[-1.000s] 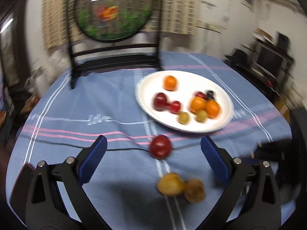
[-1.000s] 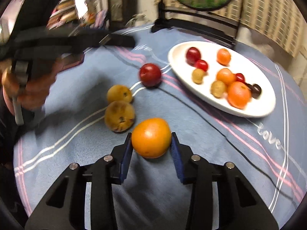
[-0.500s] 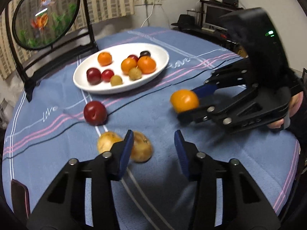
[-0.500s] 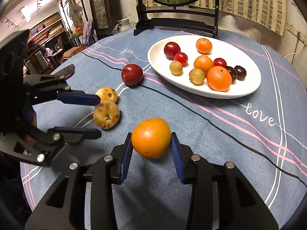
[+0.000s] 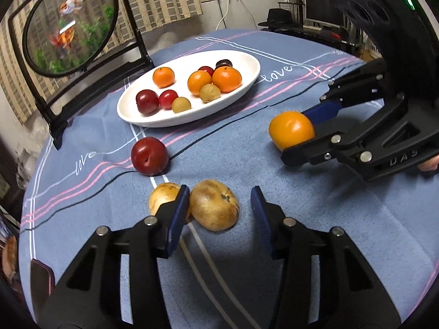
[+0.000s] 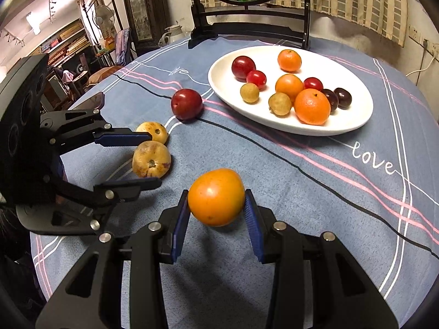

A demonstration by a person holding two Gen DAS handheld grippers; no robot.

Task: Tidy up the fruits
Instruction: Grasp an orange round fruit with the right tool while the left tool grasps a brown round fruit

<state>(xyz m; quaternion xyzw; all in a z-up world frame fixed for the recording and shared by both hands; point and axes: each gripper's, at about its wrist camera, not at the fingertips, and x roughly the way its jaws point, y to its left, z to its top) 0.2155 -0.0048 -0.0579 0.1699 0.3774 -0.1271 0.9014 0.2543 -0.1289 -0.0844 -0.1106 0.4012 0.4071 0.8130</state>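
Observation:
My right gripper (image 6: 216, 213) is shut on a large orange fruit (image 6: 216, 196) and holds it just above the blue cloth; it also shows in the left wrist view (image 5: 291, 130). My left gripper (image 5: 221, 205) is open around a brown-yellow fruit (image 5: 214, 205), which also shows in the right wrist view (image 6: 151, 159). A second brown-yellow fruit (image 5: 163, 194) lies just outside its left finger. A red plum (image 5: 149, 156) lies beyond. The white plate (image 5: 247, 63) holds several small fruits.
A black-framed round fish picture (image 5: 68, 27) stands behind the plate. A dark phone (image 5: 41, 277) lies at the table's near left edge. Shelves and a monitor stand beyond the table.
My left gripper has swung right and moved down over the nearer brown-yellow fruit, its fingers now either side of it. My right gripper still holds the orange fruit, almost unmoved.

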